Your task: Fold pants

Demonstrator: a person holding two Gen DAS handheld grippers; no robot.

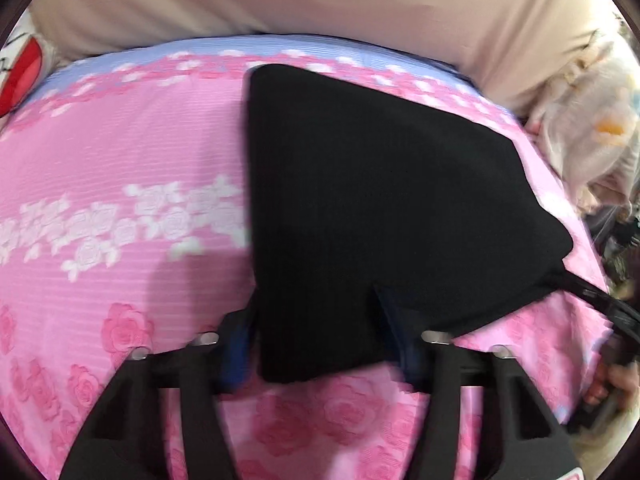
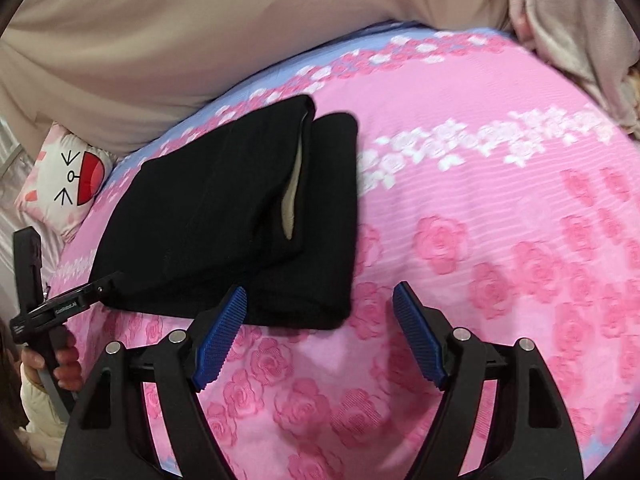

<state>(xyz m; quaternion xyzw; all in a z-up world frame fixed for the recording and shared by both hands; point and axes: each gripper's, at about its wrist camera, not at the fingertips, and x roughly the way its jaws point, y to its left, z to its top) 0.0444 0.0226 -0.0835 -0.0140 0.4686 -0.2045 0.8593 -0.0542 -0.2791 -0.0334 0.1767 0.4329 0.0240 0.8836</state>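
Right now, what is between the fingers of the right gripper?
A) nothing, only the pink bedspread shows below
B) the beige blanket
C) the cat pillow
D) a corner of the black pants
A: in the right wrist view the right gripper stands open, with only the rose-patterned bedspread showing in the gap, and the black pants lie past its left finger.

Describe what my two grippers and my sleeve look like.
Both the right gripper and the left gripper are black plastic with forked fingers. They have blue ribbed pads and round silver pins at the joints. The left one carries small white lettering on its side. A cream padded sleeve shows behind it.
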